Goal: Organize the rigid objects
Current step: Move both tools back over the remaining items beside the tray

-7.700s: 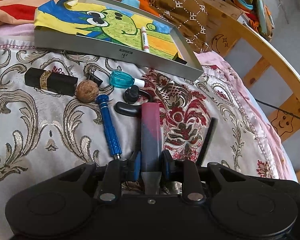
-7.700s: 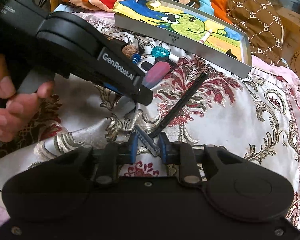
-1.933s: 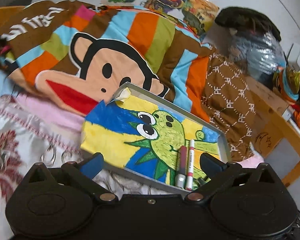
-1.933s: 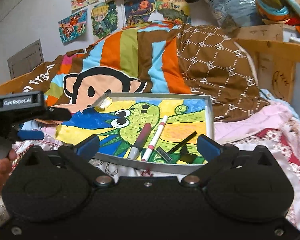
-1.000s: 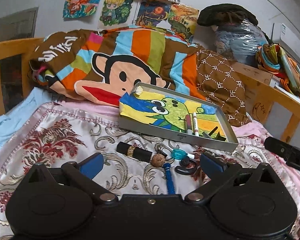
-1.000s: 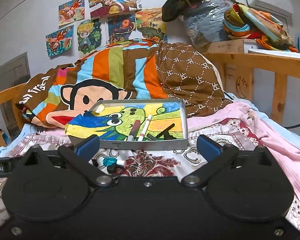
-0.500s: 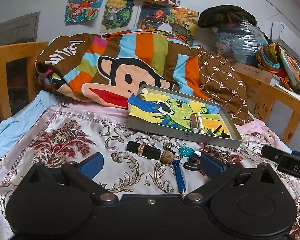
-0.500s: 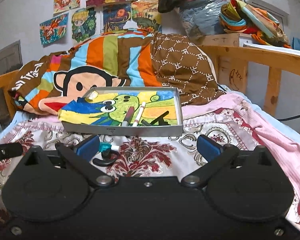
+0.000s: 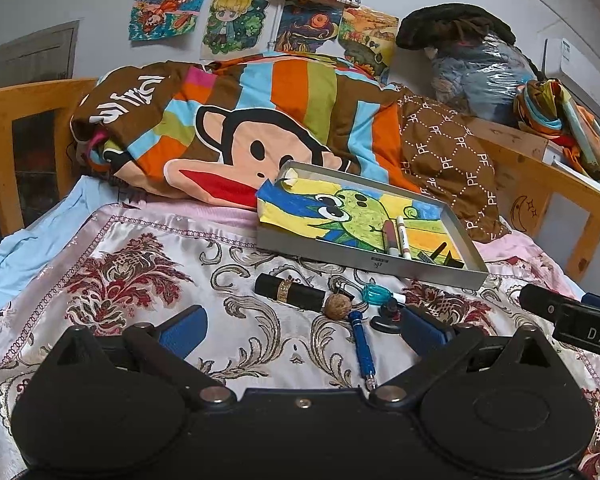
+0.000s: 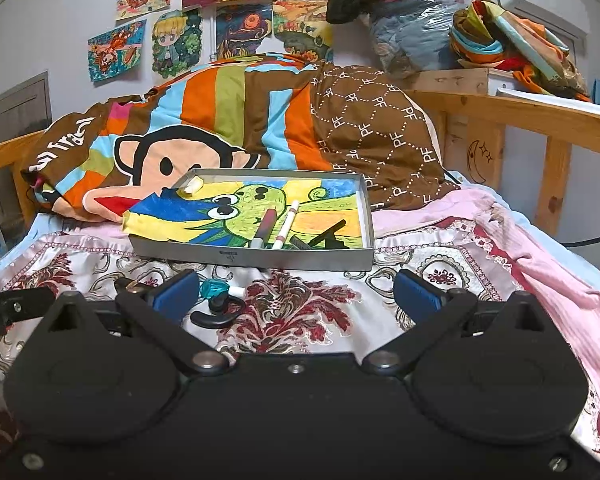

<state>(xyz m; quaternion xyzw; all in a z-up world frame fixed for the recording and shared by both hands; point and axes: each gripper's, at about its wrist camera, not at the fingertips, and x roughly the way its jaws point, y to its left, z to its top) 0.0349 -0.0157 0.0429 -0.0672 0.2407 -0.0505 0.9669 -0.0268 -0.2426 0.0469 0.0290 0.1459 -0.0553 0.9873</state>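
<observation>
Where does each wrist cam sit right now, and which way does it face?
Left wrist: on the left gripper, low over the bedspread, facing the grey tray and headboard; its open blue fingers show, the other gripper at right edge.
Right wrist: on the right gripper, further right, facing the same way; open fingers show, the left gripper's tip at left edge.
Shared: tray, teal bottle, monkey blanket.

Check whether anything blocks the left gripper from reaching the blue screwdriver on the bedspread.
Nothing visible does. The left gripper is open, and the blue screwdriver lies flat between its fingers' line of approach. The walnut sits just beyond the handle's far end, close enough to get nudged.
</observation>
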